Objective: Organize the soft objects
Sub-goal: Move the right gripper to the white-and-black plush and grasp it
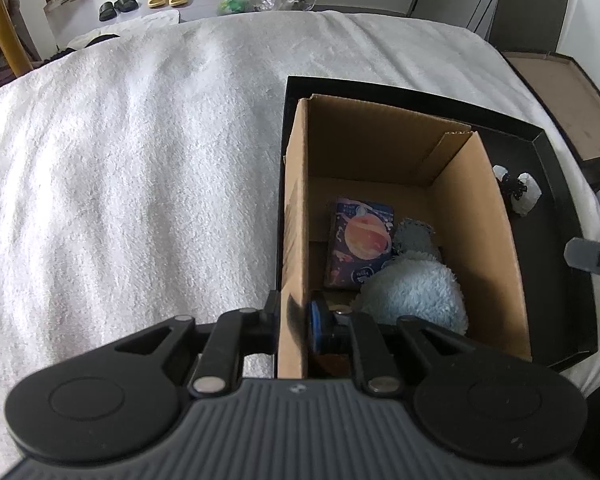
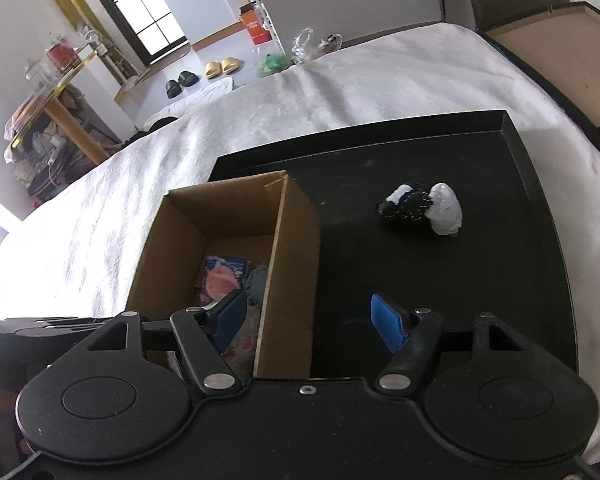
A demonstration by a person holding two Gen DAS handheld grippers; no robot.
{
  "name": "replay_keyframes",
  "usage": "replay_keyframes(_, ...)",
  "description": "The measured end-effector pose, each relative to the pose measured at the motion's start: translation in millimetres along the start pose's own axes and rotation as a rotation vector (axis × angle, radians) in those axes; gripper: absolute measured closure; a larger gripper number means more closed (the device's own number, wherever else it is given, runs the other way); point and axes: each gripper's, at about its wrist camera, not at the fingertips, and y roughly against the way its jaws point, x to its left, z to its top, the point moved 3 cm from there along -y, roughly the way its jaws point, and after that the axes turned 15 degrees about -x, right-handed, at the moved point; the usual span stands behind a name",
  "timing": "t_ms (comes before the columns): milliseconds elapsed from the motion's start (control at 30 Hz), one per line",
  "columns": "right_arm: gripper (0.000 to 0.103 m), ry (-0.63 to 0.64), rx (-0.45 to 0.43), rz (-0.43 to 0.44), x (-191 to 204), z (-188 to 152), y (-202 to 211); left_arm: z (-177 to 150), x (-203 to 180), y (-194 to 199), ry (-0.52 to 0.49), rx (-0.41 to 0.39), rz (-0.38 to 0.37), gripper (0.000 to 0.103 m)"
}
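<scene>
Pinching the cardboard box [image 1: 296, 208] wall with the left gripper [image 1: 296, 320]; right gripper [image 2: 308, 320] spread, straddling the opposite wall. Black-and-white plush [image 2: 420, 208] lying on black tray [image 2: 540, 240], apart: probably light, squashy; best grabbed mid-body.

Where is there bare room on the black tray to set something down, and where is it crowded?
Free: the black tray floor between the cardboard box and the black-and-white soft toy, and the strip toward its far rim. Crowded: the box's near end, with the pale blue plush and planet-print packet; its far end is bare.
</scene>
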Motion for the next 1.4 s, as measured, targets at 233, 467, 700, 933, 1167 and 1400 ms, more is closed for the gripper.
replay_keyframes(233,0.035,-0.027,-0.023,-0.012,-25.8,3.9,-9.4,4.6,-6.9,-3.4,-0.041,0.007,0.056,0.055)
replay_keyframes(467,0.040,-0.068,-0.050,-0.017,-57.5,8.9,-23.2,15.4,-14.7,-7.9,-0.070,-0.009,0.115,0.041)
replay_keyframes(700,0.051,-0.127,-0.058,-0.016,-89.6,14.7,-42.0,25.8,-27.0,-15.4,-0.100,-0.009,0.152,0.040)
replay_keyframes(933,0.056,-0.181,-0.069,-0.021,-118.4,23.0,-60.7,35.5,-39.5,-22.8,-0.133,-0.010,0.185,0.040)
replay_keyframes(1167,0.064,-0.220,-0.076,-0.026,-141.9,27.5,-84.8,42.8,-46.4,-27.3,-0.176,-0.006,0.220,0.040)
replay_keyframes(1400,0.064,-0.226,-0.064,-0.028,-151.1,23.8,-104.1,46.8,-51.8,-30.0,-0.209,0.002,0.247,0.040)
